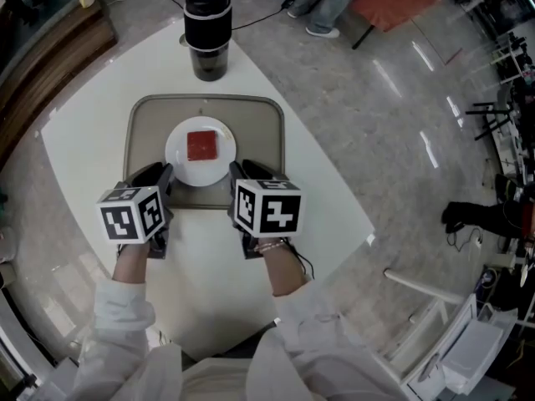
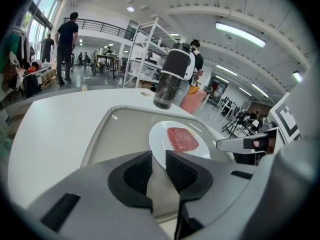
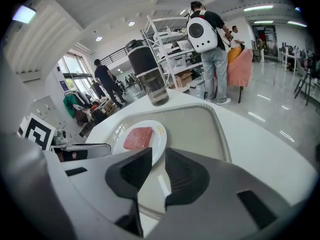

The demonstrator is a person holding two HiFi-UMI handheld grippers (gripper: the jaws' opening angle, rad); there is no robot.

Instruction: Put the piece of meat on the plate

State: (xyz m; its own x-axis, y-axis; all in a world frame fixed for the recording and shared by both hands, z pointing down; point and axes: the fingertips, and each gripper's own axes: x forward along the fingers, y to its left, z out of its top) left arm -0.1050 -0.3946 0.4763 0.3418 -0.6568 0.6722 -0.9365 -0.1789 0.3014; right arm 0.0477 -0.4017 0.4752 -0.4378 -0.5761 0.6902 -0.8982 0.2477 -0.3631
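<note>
A square red piece of meat (image 1: 201, 145) lies flat in the middle of a round white plate (image 1: 177, 160), which stands on a grey-beige tray (image 1: 261, 132). My left gripper (image 1: 164, 172) sits at the plate's near left rim and my right gripper (image 1: 240, 172) at its near right rim, both over the tray's front part. In the left gripper view the meat (image 2: 182, 139) lies just beyond the jaws of the left gripper (image 2: 159, 156), which stand close together with nothing between them. The right gripper (image 3: 158, 154) looks the same, with the meat (image 3: 138, 137) ahead to its left.
A black-lidded blender cup (image 1: 207, 27) stands on the white table (image 1: 92, 124) behind the tray. The table's right edge runs diagonally close to the tray. On the floor beyond stand people and an orange chair (image 1: 393, 2).
</note>
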